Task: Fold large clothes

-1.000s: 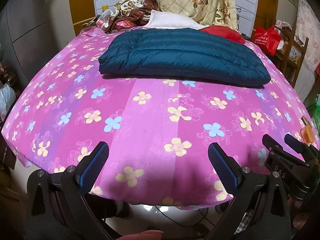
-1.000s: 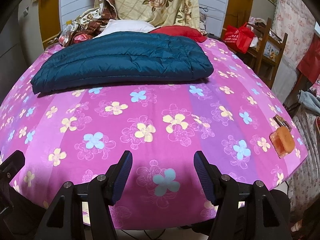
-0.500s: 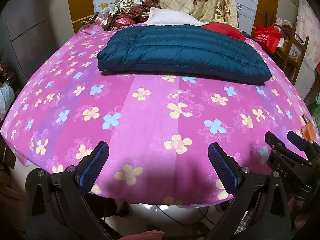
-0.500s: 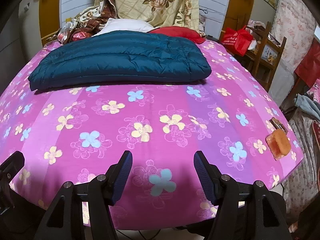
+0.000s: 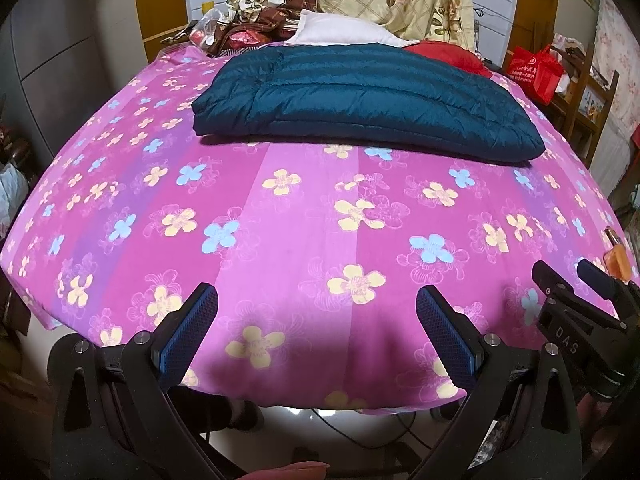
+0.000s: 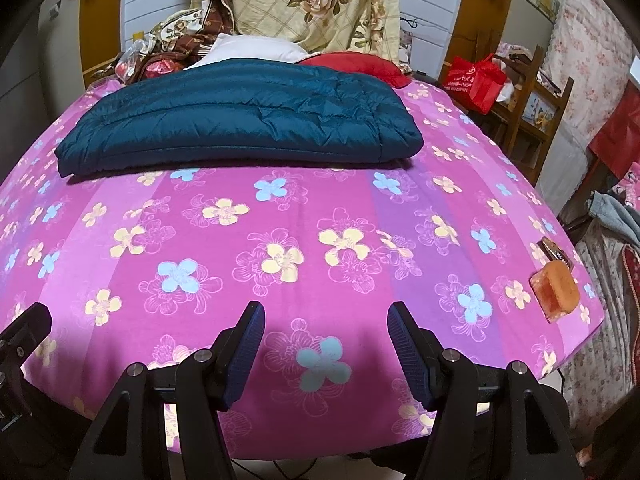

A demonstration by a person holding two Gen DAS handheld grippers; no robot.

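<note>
on the far half of the pink flowered bed (image 5: 304, 216), folded dark blue quilted coat (image 5: 360, 108), left gripper (image 5: 316, 332) gaping wide and empty, right gripper (image 6: 326, 354) spread, nothing held

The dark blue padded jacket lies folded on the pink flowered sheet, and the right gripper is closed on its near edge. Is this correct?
Not quite. The dark blue padded jacket does lie folded on the pink flowered sheet, but the right gripper is open and holds nothing; it sits near the bed's front edge, well apart from the jacket. The right wrist view shows this.
</note>
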